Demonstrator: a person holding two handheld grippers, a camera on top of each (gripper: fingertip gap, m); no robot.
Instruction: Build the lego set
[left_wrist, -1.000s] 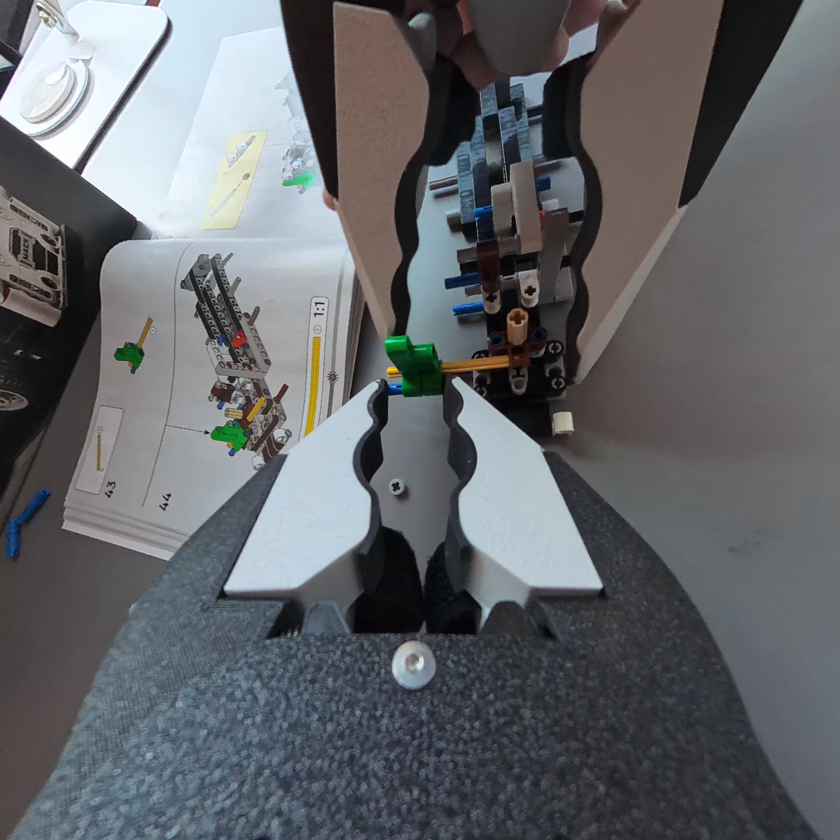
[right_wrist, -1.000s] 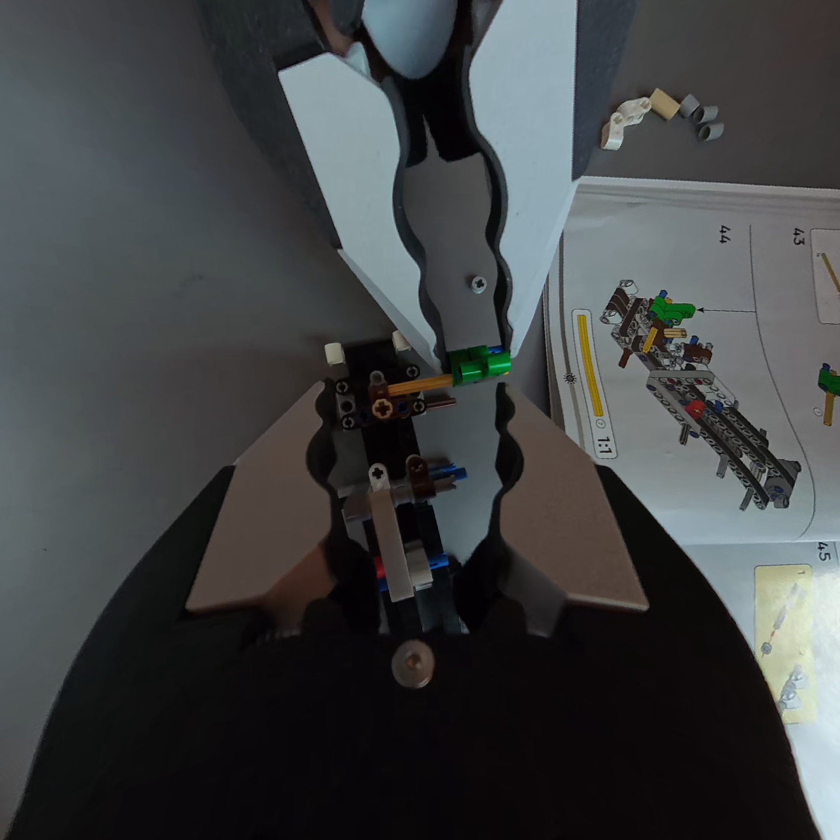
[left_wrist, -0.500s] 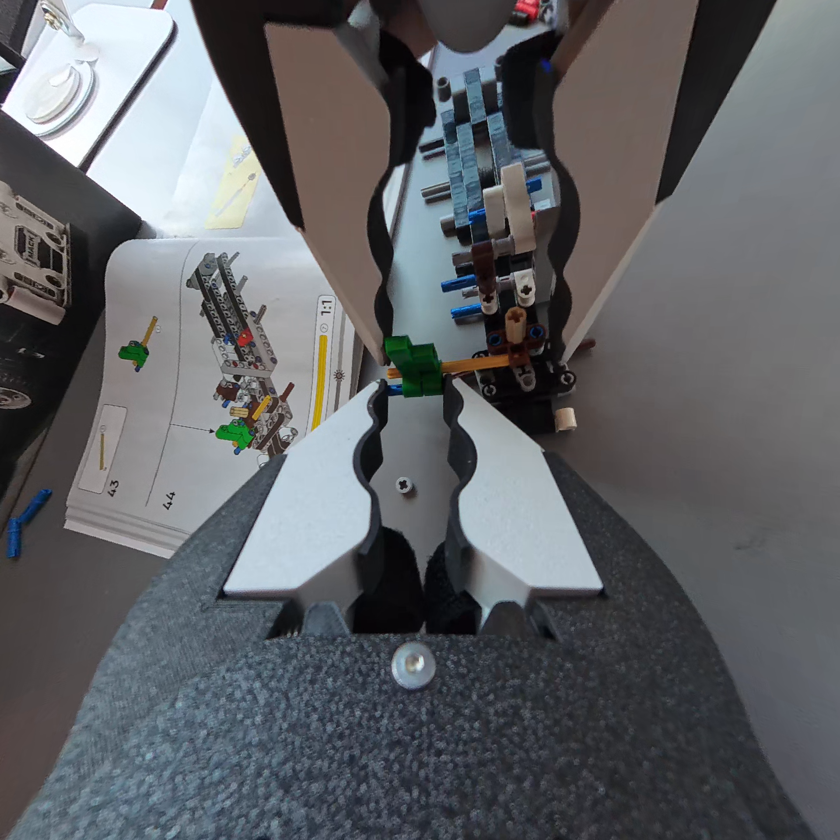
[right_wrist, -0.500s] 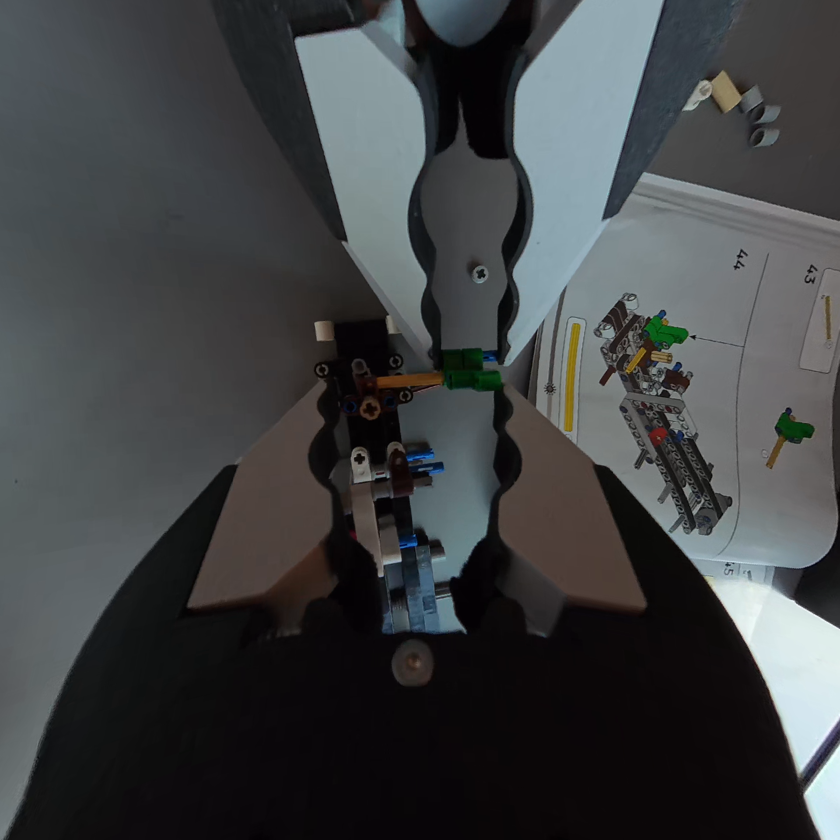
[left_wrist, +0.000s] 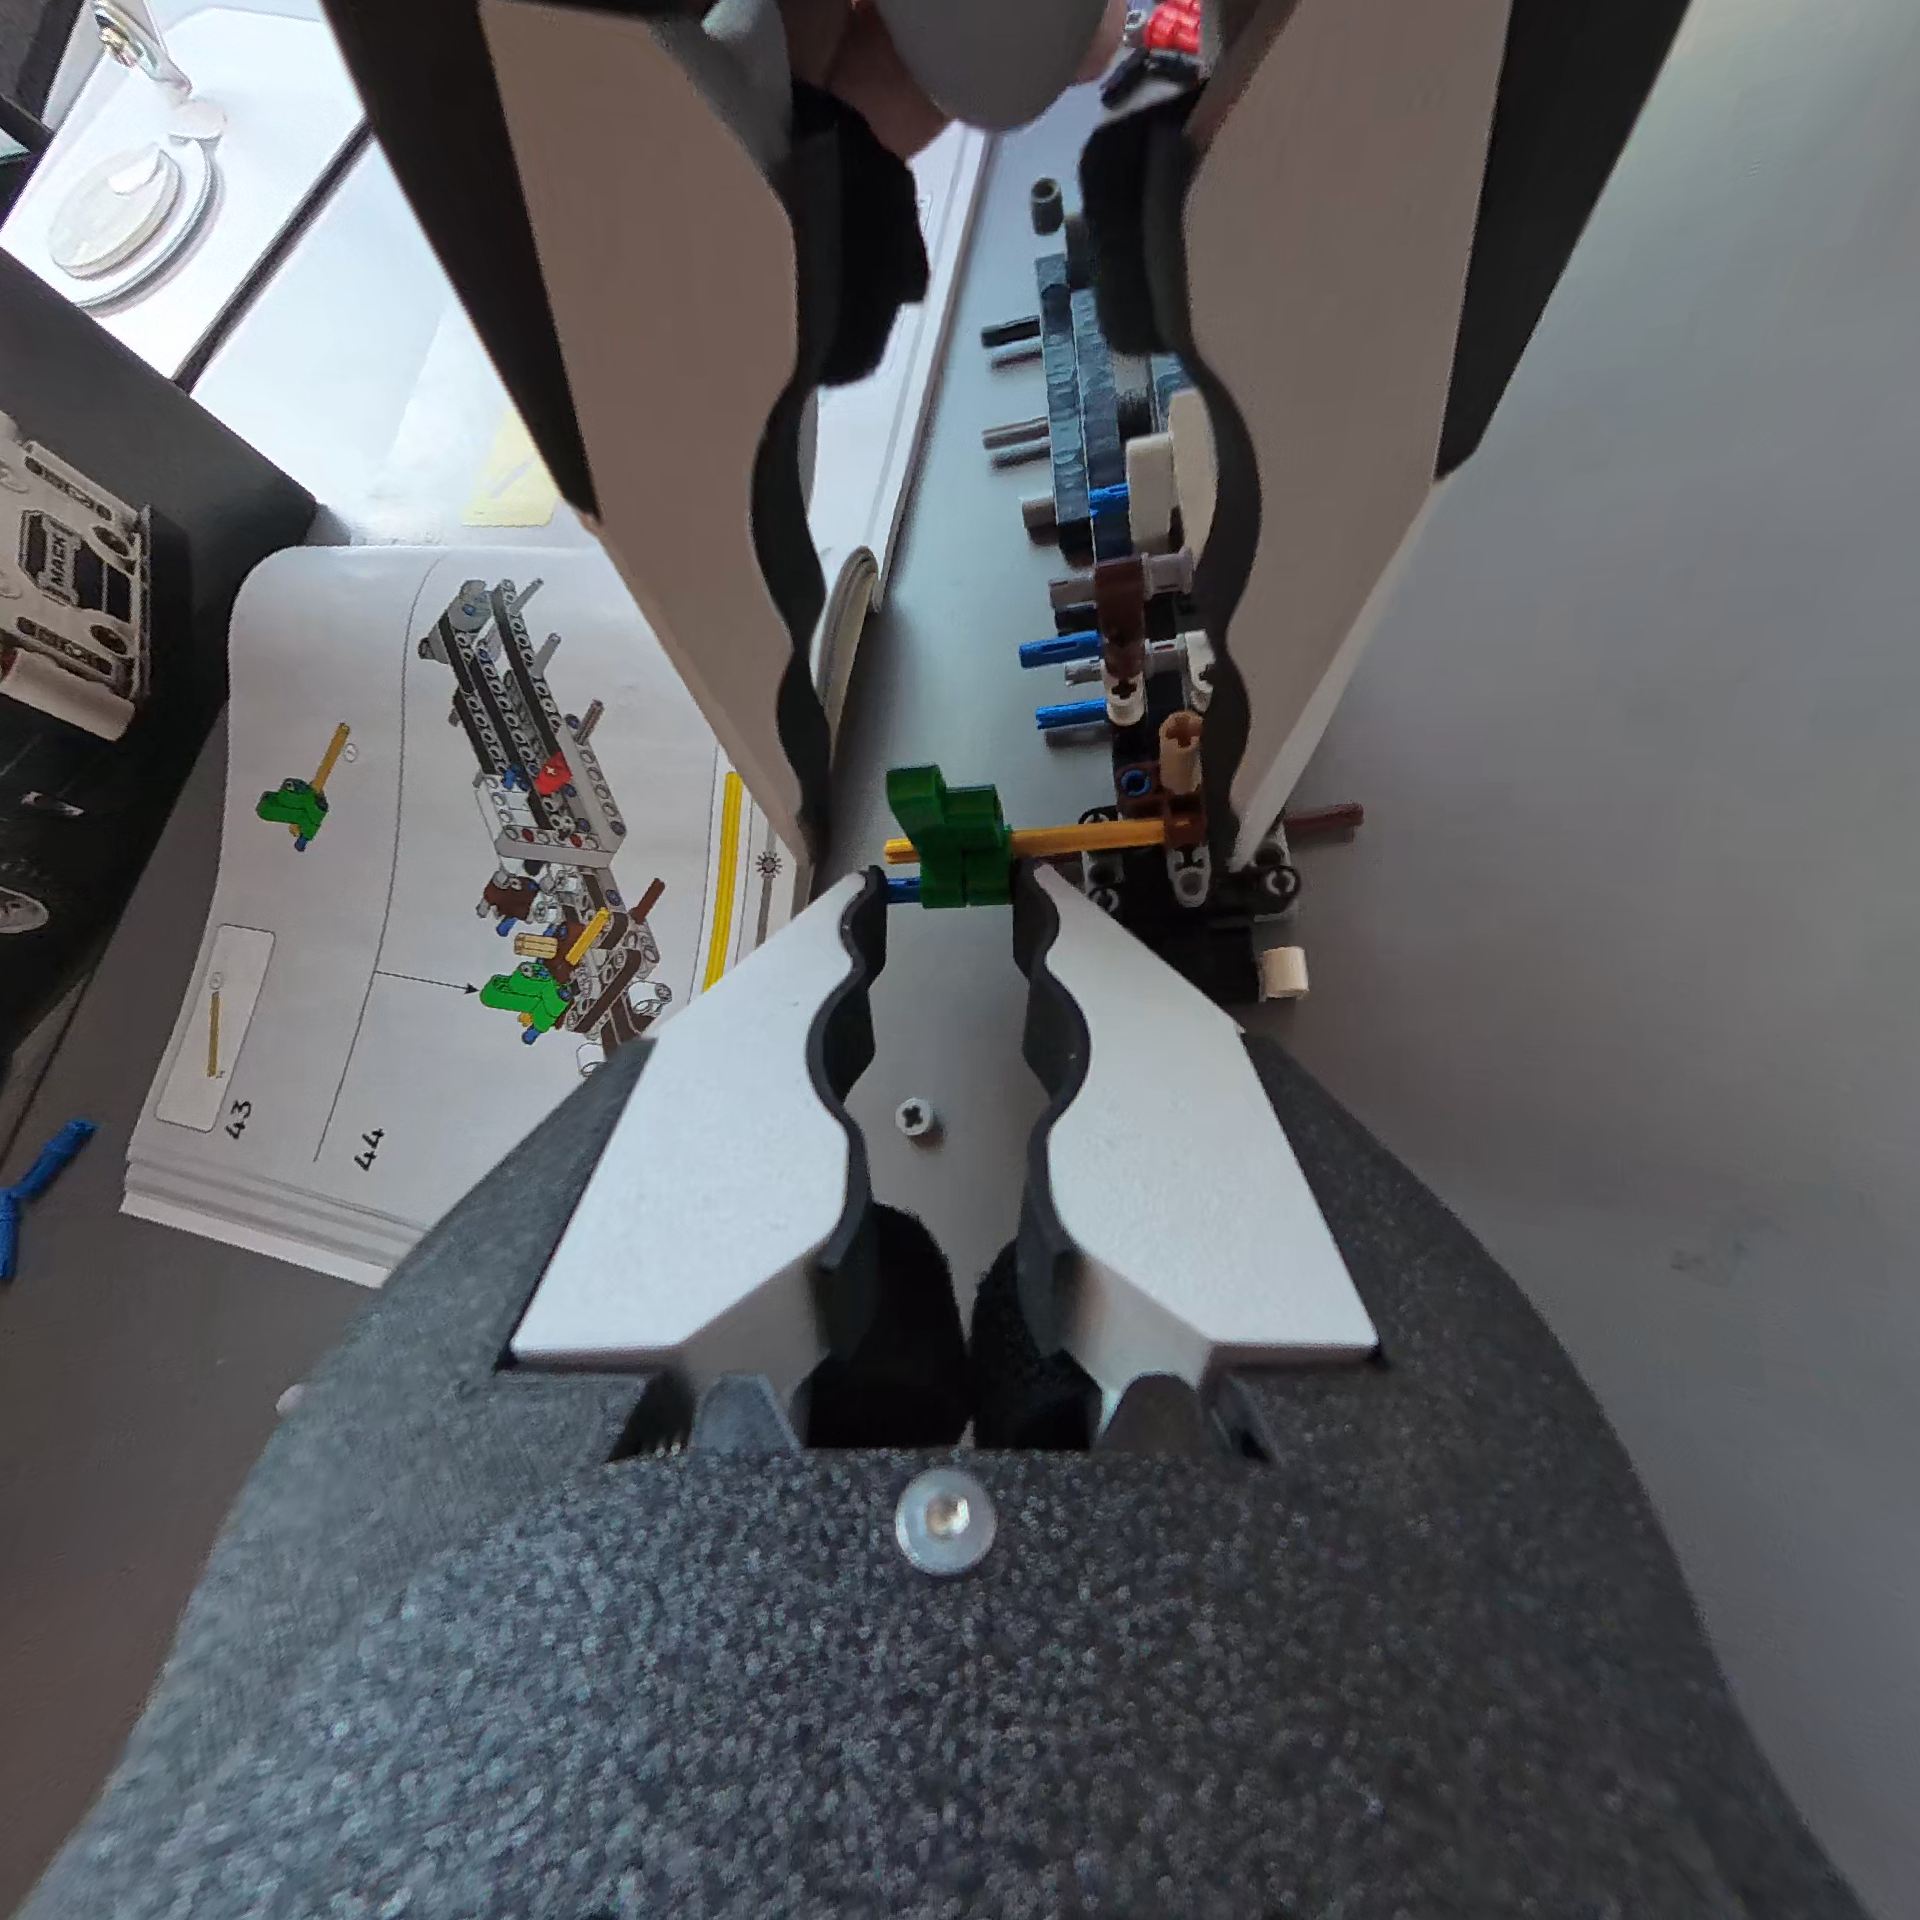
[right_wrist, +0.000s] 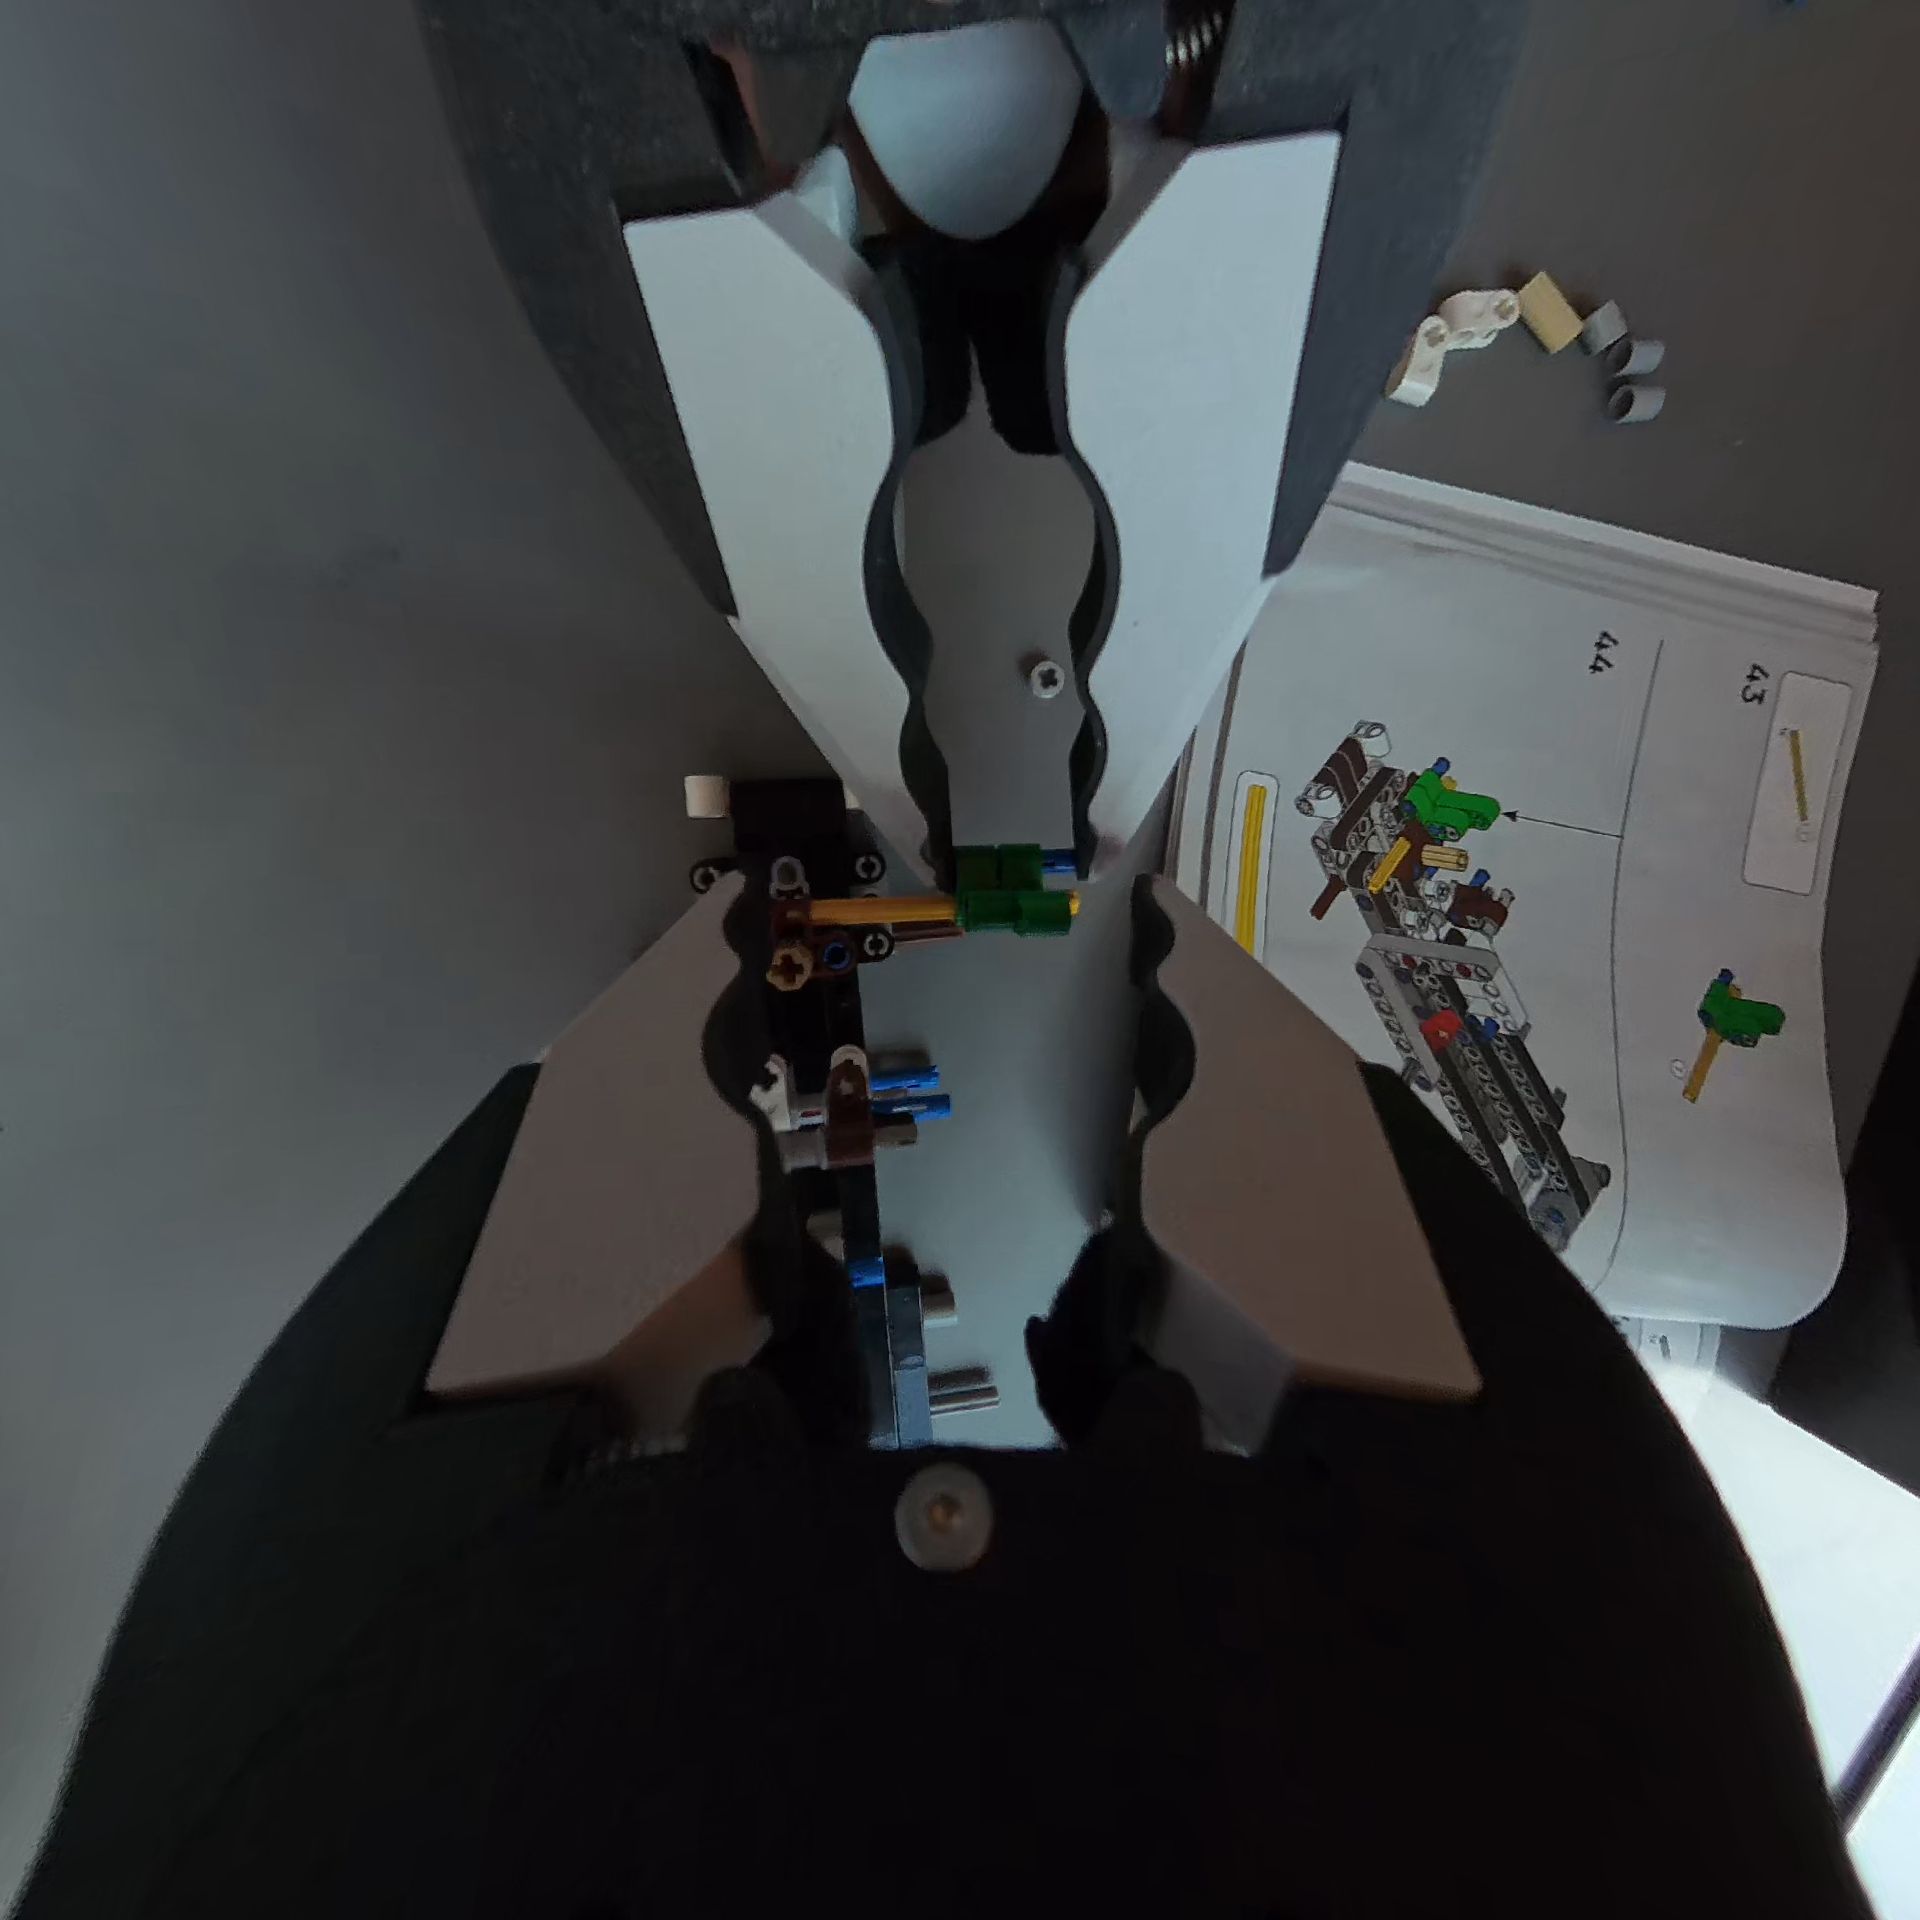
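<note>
Here a green connector piece (left_wrist: 954, 844) is pinched between the tips of the left gripper (left_wrist: 951, 888), whose silver jaws are closed onto it from either side. A yellow axle (left_wrist: 1081, 831) is threaded through the green piece and runs level across to the near end of the lego chassis (left_wrist: 1132, 582), where it enters a small brown connector (left_wrist: 1182, 823). A short blue pin (left_wrist: 902, 889) is seen sticking out of the green piece on the side away from the chassis. The long dark chassis is laid on the grey table (left_wrist: 1610, 935), with blue pins and grey pegs projecting sideways from it. The right gripper (right_wrist: 940, 904) is held facing the left one, with its tan jaws spread wide apart; one finger (right_wrist: 623, 1122) is placed on the far side of the chassis, and the other is kept clear on the booklet side, so that the chassis and the green piece (right_wrist: 1013, 894) are seen in the gap between them. Whether that finger touches the chassis cannot be told. An open instruction booklet (left_wrist: 343, 883) is spread on the table beside the work, and a few loose white, tan and grey pieces (right_wrist: 1538, 343) are scattered beyond it in the right wrist view.
</note>
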